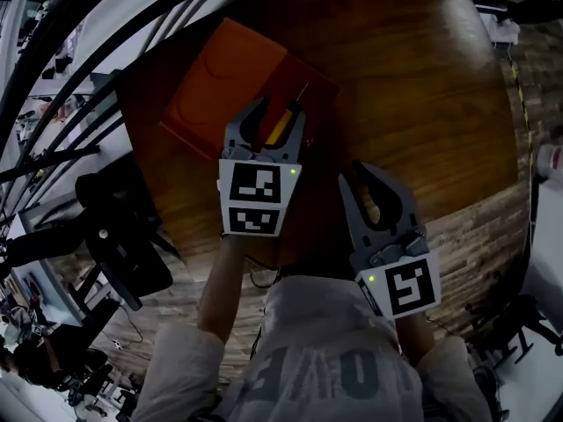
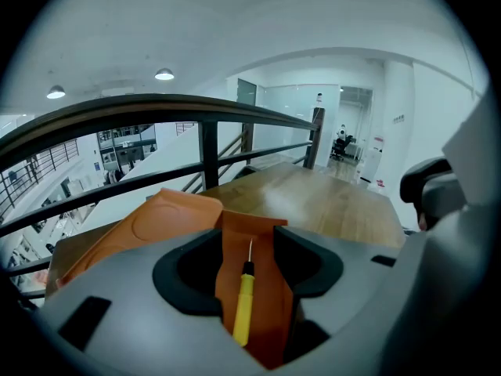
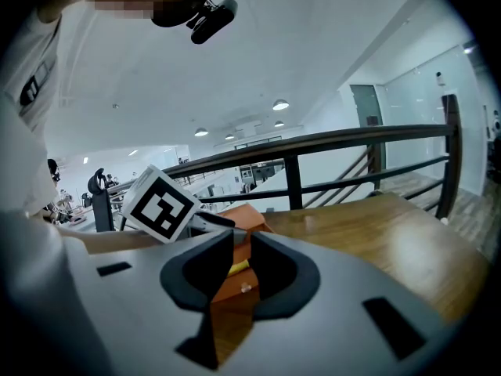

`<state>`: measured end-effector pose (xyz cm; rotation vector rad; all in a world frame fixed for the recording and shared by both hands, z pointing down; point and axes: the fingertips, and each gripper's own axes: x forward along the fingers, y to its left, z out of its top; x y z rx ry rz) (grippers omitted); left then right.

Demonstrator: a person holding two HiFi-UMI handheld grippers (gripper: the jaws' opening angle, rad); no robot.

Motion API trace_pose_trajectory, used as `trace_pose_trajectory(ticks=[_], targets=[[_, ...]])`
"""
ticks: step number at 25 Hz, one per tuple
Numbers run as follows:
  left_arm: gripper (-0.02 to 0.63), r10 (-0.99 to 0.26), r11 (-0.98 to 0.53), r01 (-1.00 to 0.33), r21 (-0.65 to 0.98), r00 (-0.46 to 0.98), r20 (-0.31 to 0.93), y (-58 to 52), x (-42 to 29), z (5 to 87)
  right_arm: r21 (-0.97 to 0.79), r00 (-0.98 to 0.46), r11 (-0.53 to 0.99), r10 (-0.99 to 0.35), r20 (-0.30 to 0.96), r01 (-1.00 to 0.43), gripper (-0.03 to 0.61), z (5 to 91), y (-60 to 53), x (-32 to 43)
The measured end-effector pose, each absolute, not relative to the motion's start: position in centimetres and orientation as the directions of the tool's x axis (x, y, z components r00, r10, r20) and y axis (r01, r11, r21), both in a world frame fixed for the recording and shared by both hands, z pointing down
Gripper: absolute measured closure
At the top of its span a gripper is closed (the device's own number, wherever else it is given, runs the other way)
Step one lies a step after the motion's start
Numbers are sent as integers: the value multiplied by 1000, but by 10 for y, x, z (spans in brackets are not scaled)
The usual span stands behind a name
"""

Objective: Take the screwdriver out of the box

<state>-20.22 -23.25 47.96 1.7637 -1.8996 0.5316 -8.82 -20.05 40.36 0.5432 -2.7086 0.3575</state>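
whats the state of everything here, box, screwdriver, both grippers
orange box: open, lid swung back
screwdriver: lying inside the box, not gripped
left gripper: jaws wide apart on either side of the screwdriver, not closed on it
right gripper: jaws a narrow gap apart, nothing between them, beside the box

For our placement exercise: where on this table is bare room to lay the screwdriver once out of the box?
Bare wood lies right of the orange box, between the right gripper and the table's far rim. Crowded: the box's near end, where the left gripper straddles the screwdriver.
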Motion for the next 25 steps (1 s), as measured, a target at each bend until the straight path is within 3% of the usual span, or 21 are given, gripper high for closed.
trace_pose_trajectory(ticks=[25], targets=[[408, -619, 53, -996, 78, 29, 785, -222, -199, 560, -203, -836, 872, -323, 444, -445, 499, 421, -202, -79]])
